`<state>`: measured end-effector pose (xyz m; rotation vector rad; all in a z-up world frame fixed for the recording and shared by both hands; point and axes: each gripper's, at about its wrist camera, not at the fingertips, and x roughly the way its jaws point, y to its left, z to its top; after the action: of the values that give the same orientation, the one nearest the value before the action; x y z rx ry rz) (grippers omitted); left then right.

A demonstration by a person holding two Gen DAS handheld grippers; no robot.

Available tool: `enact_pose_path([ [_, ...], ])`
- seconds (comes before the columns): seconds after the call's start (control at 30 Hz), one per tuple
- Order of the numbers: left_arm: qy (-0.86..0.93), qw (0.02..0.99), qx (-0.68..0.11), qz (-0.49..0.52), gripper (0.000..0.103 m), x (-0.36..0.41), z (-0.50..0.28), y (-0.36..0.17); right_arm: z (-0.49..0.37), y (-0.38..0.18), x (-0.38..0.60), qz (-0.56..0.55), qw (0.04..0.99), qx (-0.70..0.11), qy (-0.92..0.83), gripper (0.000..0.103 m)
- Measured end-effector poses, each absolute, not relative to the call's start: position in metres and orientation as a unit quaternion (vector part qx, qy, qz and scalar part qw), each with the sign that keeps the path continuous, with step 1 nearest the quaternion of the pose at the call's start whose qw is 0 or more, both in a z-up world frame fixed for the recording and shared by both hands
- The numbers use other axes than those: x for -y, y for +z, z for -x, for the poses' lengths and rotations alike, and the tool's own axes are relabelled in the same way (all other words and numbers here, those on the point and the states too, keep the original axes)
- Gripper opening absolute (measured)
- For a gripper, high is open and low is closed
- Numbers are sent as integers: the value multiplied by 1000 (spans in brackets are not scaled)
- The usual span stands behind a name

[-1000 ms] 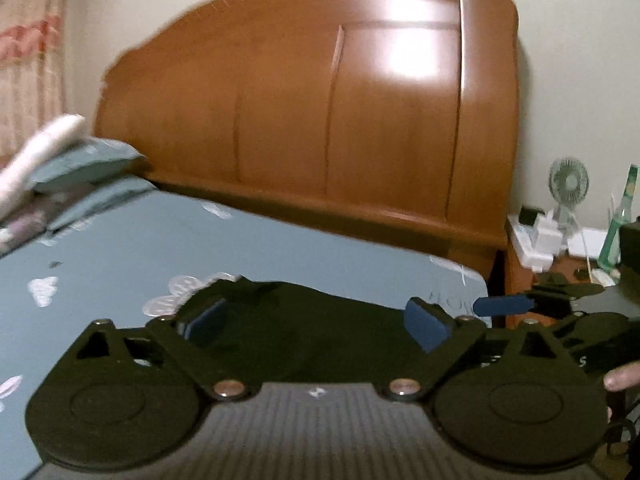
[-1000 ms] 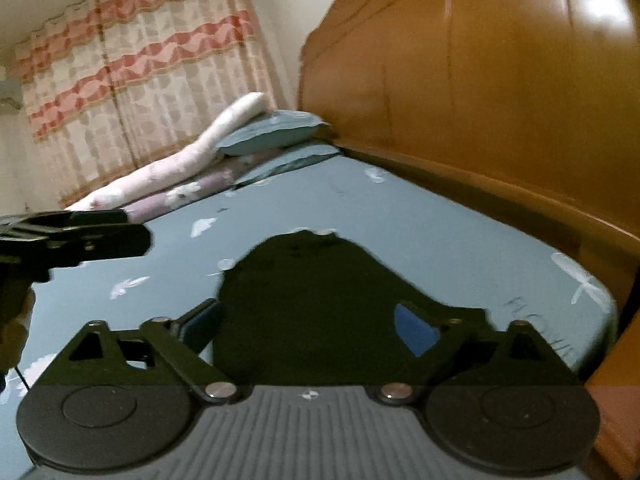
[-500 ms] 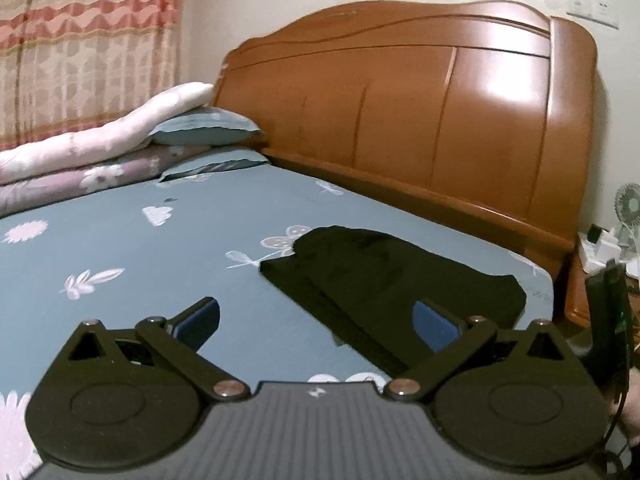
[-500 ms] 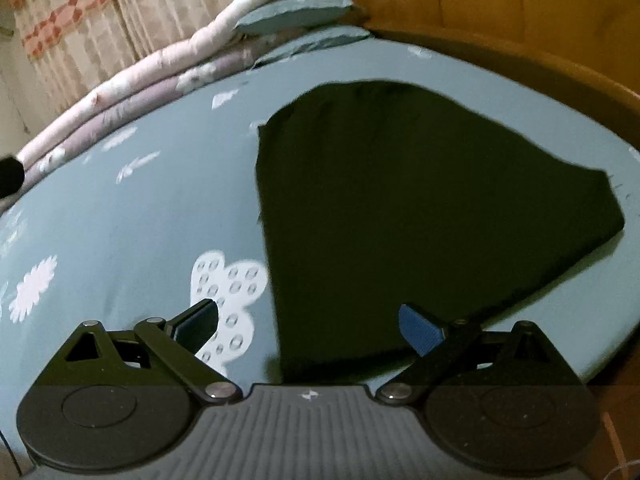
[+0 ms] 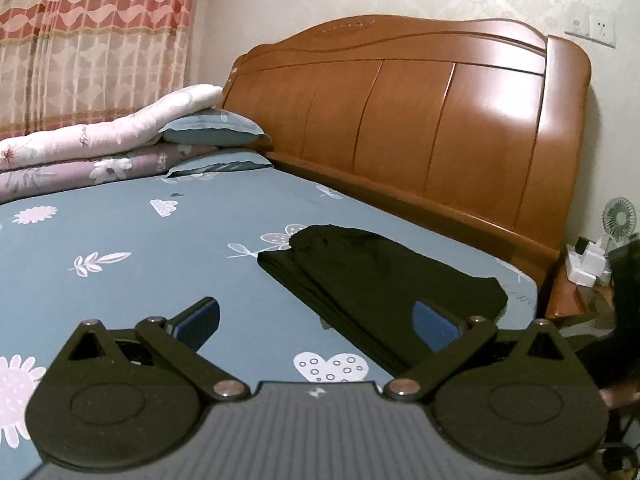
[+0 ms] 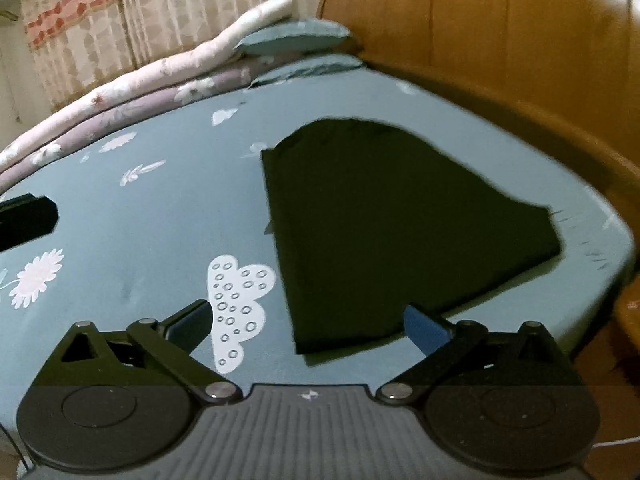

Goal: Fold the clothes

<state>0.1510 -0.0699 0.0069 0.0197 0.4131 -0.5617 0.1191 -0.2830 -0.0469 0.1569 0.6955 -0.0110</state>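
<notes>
The bed (image 5: 120, 240) carries a black garment (image 6: 380, 216) lying folded flat near the headboard-side corner; its stacked layers show along one edge; the left gripper (image 5: 316, 318) and right gripper (image 6: 308, 322) hover apart from it, jaws spread, holding nothing; the fold appears complete or nearly so; any further fold requires gripping the near edge.

The left gripper (image 5: 316, 322) now sits back from the black garment (image 5: 384, 280), which a second ago filled the gap between its spread fingers. The right gripper (image 6: 308, 320) has also risen and drawn off, so the garment (folded, flat on the bedsheet (image 6: 140, 232)) lies clear ahead of both.
</notes>
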Motion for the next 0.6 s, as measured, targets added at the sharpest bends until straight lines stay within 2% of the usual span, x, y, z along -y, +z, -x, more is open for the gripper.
enact_pose_path([
  [0.6,-312,913,-263,-11,102,83,-108,6,-54,-30,286,-59,938,-326,-98,103],
])
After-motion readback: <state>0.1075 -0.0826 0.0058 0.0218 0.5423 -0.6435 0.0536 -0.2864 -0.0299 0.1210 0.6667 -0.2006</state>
